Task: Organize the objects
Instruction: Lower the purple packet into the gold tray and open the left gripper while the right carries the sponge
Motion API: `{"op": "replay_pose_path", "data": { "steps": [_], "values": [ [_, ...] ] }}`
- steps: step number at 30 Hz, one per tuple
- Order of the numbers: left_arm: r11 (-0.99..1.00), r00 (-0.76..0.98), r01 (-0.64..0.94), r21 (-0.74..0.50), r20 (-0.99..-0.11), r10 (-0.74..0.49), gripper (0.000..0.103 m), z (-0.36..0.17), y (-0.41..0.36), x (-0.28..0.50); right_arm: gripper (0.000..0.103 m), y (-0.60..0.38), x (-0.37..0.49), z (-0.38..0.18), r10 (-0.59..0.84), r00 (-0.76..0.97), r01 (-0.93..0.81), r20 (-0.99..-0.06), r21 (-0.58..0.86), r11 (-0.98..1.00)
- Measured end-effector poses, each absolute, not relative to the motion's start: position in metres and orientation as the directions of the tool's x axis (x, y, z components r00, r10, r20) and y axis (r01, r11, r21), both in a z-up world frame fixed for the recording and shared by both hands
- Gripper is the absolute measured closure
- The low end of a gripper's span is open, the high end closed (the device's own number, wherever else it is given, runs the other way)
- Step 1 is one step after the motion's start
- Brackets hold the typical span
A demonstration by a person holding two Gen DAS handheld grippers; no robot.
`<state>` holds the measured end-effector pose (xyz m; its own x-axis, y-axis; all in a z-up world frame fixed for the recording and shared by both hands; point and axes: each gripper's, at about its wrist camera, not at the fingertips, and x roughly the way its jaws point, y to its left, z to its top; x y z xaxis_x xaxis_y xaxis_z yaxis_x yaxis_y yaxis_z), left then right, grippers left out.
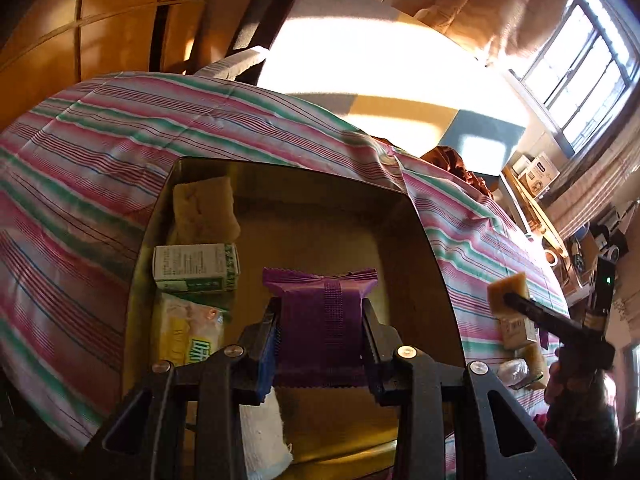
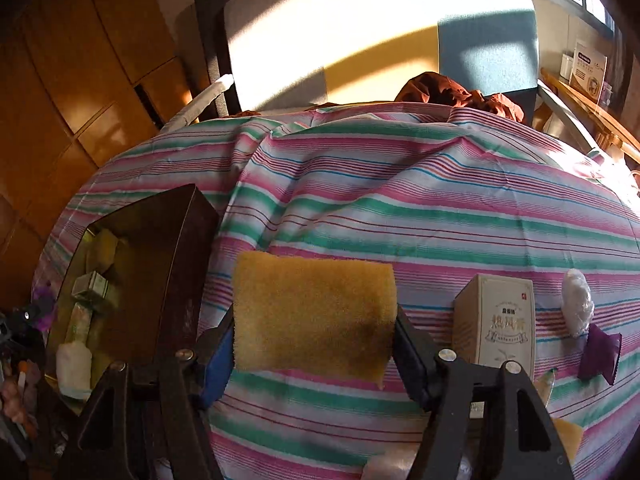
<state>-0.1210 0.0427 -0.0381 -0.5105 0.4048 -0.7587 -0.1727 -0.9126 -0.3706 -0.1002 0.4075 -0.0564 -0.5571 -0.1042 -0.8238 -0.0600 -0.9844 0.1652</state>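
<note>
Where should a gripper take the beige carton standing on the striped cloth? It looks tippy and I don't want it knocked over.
Grip the carton across its two narrow side walls, near mid-height, coming from the front. It stands upright and tall, with free cloth on its left side; the plastic wad sits close on its right.

I am clamping my left hand-held gripper (image 1: 320, 328) and my right hand-held gripper (image 2: 314, 332) closed, each gripping something between its fingers.

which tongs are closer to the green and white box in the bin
Left. The left tongs hold a purple packet over the bin, just right of the green and white box. The right tongs hold a sponge outside the bin.
</note>
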Motion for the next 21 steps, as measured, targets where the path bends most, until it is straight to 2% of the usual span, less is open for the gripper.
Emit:
{"op": "replay_pose_path", "data": {
  "steps": [5,13,19,21],
  "values": [
    [-0.91,-0.508,-0.114,-0.398,-0.764,0.398,0.066,-0.039,0.028,-0.152,0.033,0.4,-0.081,-0.074,-0.077,-0.541,-0.02,-0.838,0.104,-0.994],
    [-0.917,-0.473,-0.095,-0.386,-0.794,0.383,0.068,-0.048,0.055,-0.21,0.034,0.411,-0.082,-0.085,-0.094,-0.538,-0.029,-0.838,0.13,-0.991],
    [-0.966,-0.486,-0.087,-0.244,-0.836,0.255,0.069,-0.066,0.077,-0.241,0.034,0.412,-0.083,-0.083,-0.097,-0.544,-0.027,-0.833,0.133,-0.991],
    [-0.964,-0.497,-0.094,-0.25,-0.827,0.262,0.069,-0.064,0.077,-0.24,0.034,0.413,-0.084,-0.082,-0.101,-0.549,-0.027,-0.83,0.138,-0.99]
  ]
}}
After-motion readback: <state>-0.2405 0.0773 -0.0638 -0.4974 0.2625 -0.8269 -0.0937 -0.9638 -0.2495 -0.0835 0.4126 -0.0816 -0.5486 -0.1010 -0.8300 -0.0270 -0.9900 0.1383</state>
